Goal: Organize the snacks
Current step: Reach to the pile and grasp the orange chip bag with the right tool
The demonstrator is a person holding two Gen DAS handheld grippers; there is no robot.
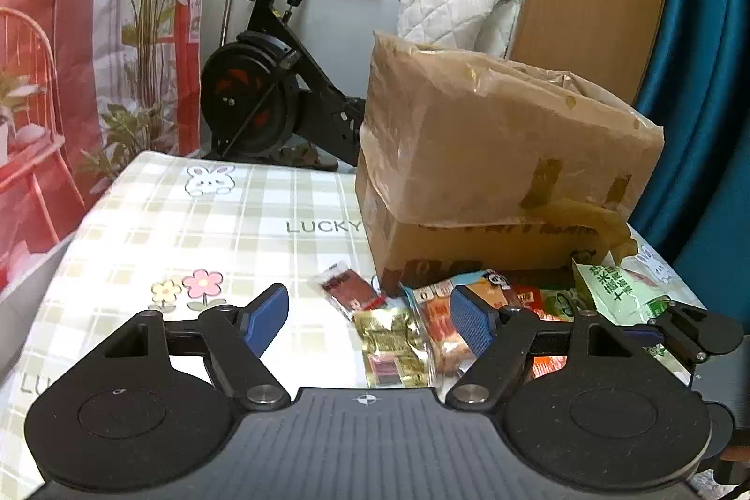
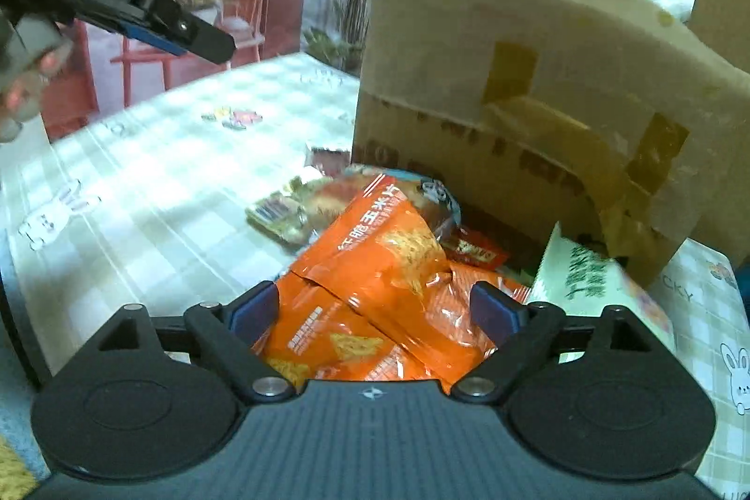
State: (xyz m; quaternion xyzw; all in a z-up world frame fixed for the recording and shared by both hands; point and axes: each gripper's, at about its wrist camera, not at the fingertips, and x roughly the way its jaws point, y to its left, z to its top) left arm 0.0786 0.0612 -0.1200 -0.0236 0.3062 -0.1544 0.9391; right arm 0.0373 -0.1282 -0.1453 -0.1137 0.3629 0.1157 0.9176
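A heap of snack packets lies on the checked tablecloth in front of a cardboard box. In the left wrist view my left gripper is open just above the cloth, with a gold packet and an orange-and-white packet lying between its blue pads; neither pad presses on them. A small red packet lies just beyond. In the right wrist view my right gripper is open around two orange corn-chip bags, which rest on the heap. A green-and-white packet leans at its right.
The tall cardboard box, wrapped in brownish plastic, stands close behind the heap. My left gripper and a person's hand show at the upper left of the right wrist view. An exercise bike stands beyond the table's far edge.
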